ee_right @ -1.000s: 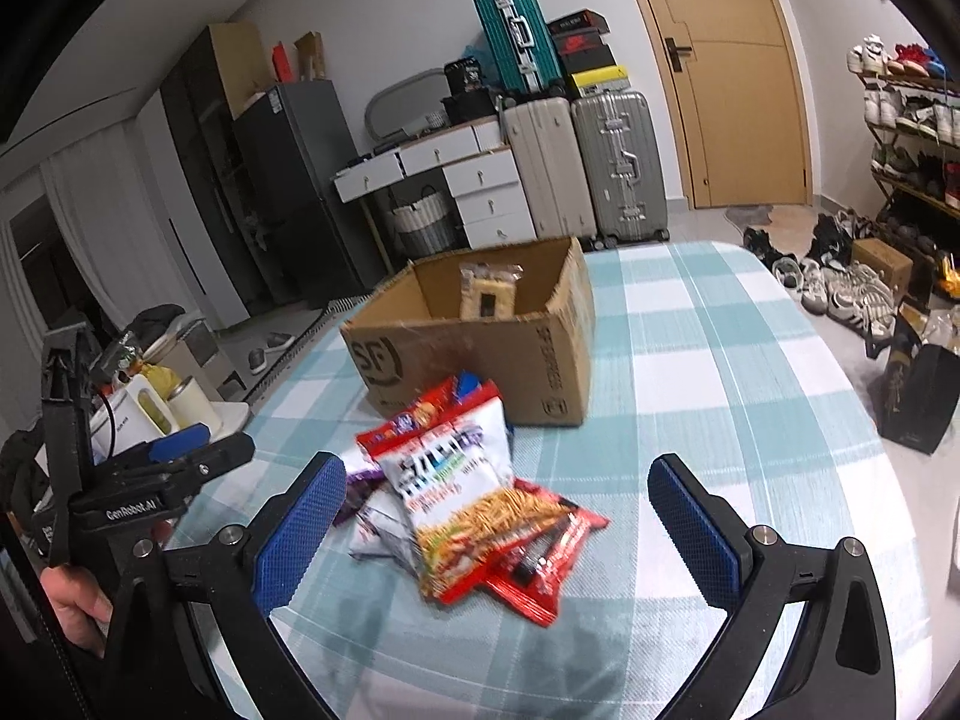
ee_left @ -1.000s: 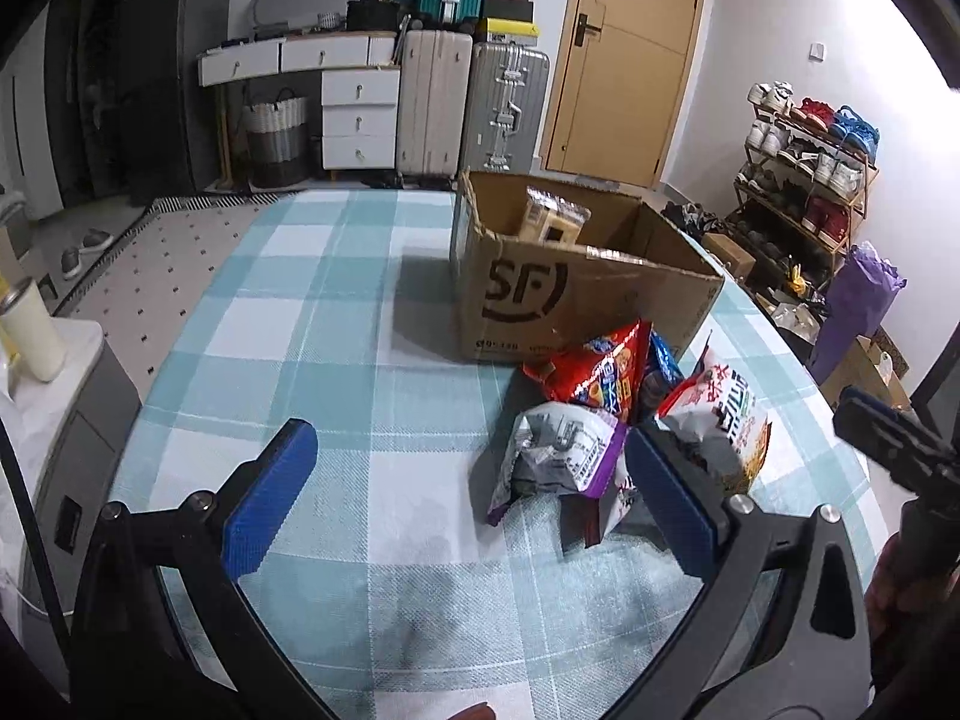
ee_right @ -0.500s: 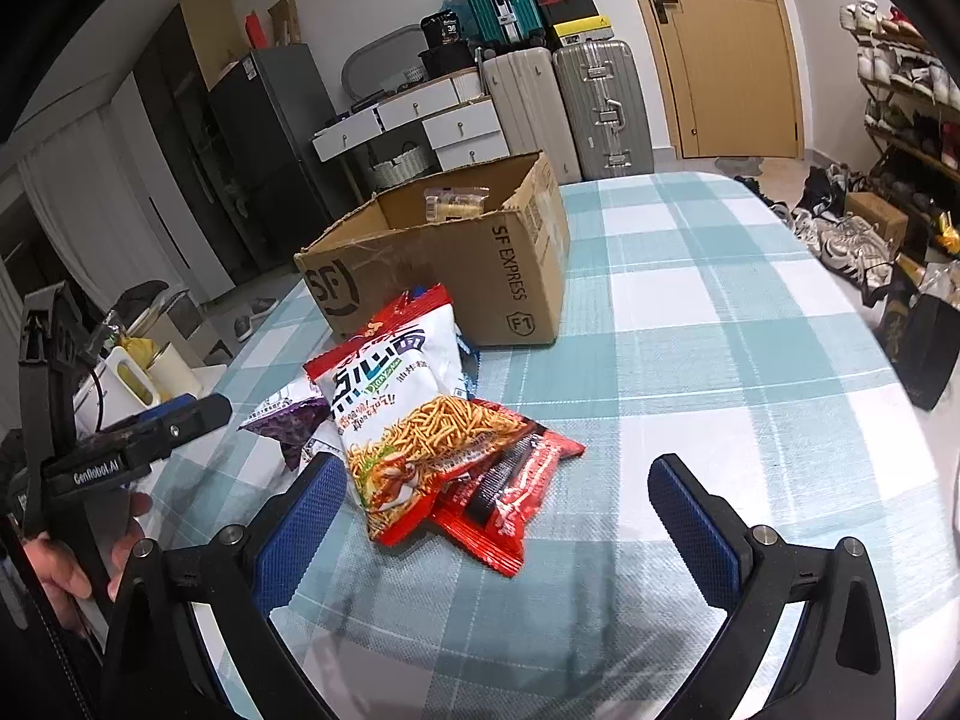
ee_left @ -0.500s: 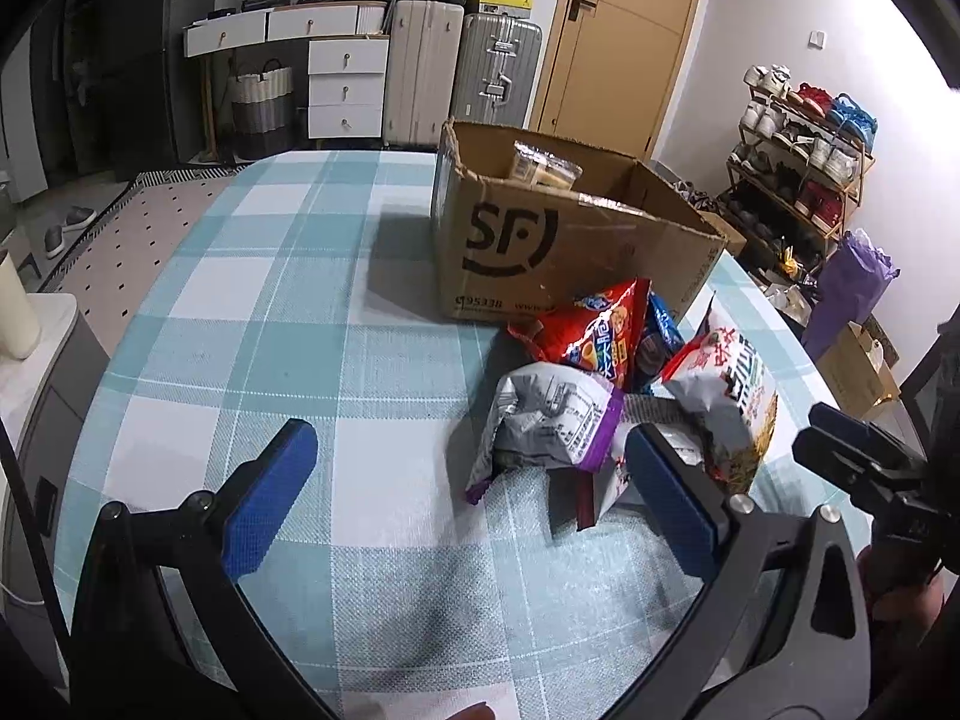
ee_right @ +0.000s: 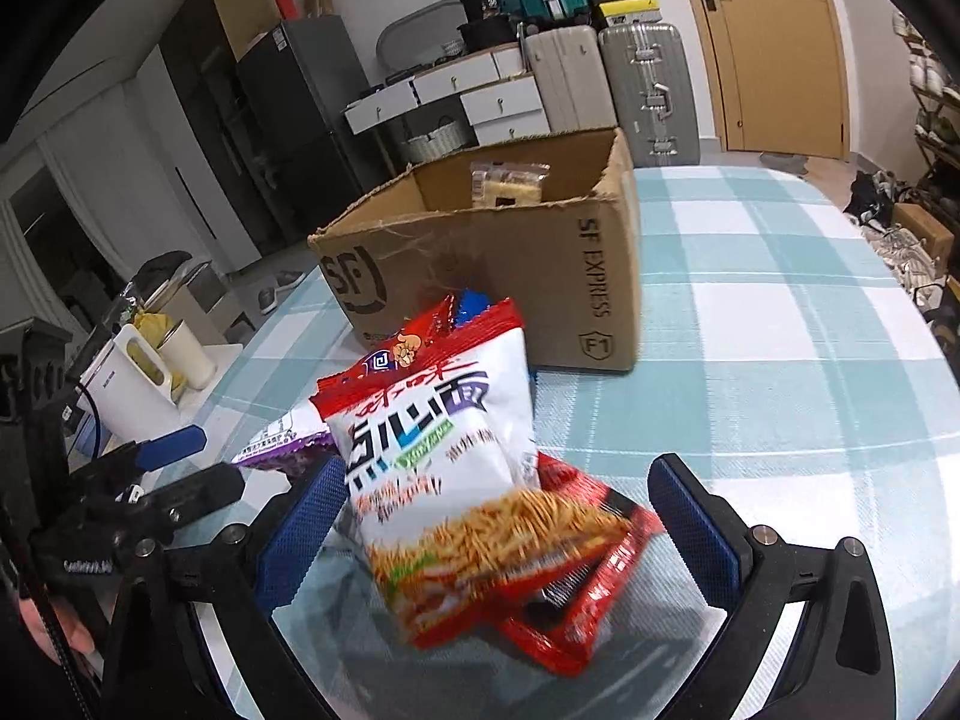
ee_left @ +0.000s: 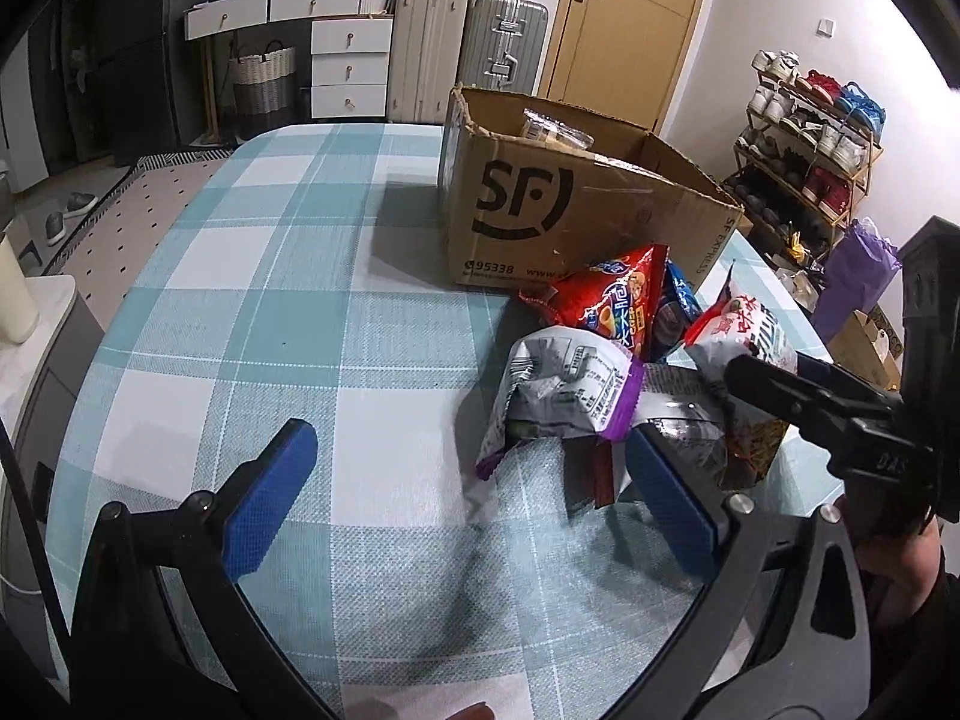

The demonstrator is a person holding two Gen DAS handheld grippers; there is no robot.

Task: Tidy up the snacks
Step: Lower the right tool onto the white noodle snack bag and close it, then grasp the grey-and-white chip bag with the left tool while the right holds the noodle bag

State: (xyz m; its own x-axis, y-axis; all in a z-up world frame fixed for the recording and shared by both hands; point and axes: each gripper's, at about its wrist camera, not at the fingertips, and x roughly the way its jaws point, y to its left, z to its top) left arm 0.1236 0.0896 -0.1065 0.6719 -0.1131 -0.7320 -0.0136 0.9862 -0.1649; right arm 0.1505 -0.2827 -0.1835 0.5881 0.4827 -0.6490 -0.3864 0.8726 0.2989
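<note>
Right tool spread wide around noodle snack bag atop pile by SF cardboard box, mid-desk; left tool spread, empty. Next: pinch bag, lift into box.

Soft, even indoor light from above casts faint shadows on the teal-and-white checked tablecloth. Both fisheye views bow strongly and darken to black at the corners. In the right wrist view, the white-and-red noodle snack bag is smeared by motion blur along its lower edge

Snack bags before box, on table
</note>
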